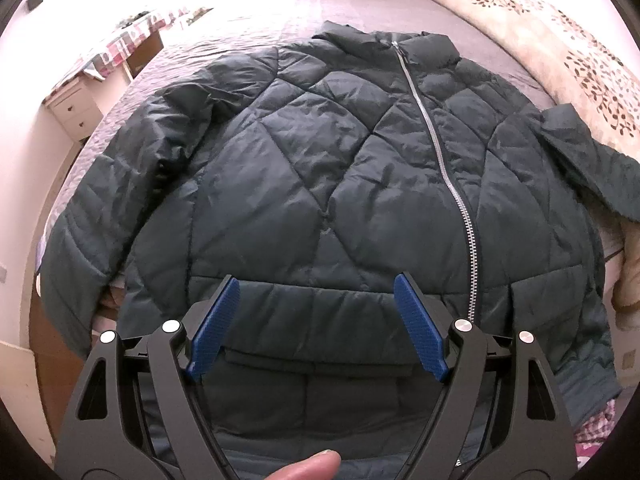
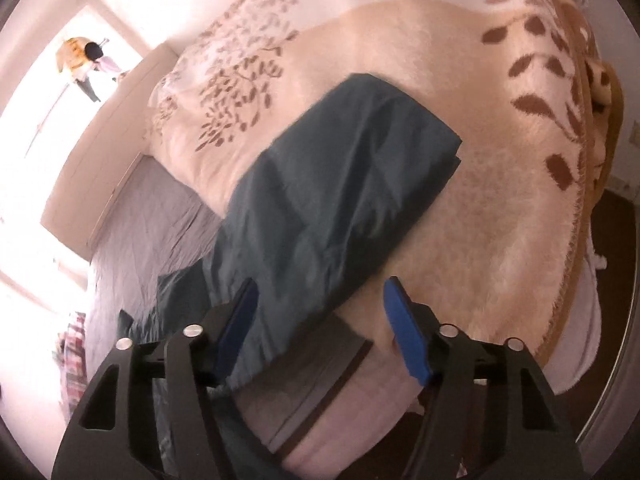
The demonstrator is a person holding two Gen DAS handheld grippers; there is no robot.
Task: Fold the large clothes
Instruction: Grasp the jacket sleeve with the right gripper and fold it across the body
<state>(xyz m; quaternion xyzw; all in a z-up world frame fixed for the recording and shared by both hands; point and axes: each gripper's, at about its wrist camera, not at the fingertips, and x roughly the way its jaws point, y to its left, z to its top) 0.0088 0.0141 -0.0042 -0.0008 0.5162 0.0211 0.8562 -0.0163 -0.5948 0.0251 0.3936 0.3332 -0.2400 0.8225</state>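
Left wrist view: my left hand-held gripper [image 1: 316, 326] hovers with fingers apart over the hem of the dark green quilted jacket [image 1: 320, 184], spread zipped-up across the bed [image 1: 256, 8]. My right hand-held gripper [image 2: 320, 330], also apart, hangs above its sleeve [image 2: 320, 200], draped on the leaf-print blanket [image 2: 500, 208] at the bed's right edge. I judge the slick padding may slip from a shallow pinch. No readable writing.

Above jacket [image 1: 320, 168]: open air, left gripper [image 1: 316, 320] jaws spread wide over the hem.
Right of jacket: heaped blanket [image 2: 460, 208] blocks, sleeve [image 2: 340, 184] draped on it.
Left of jacket: bare grey sheet [image 1: 132, 92], then nightstand [image 1: 74, 110].
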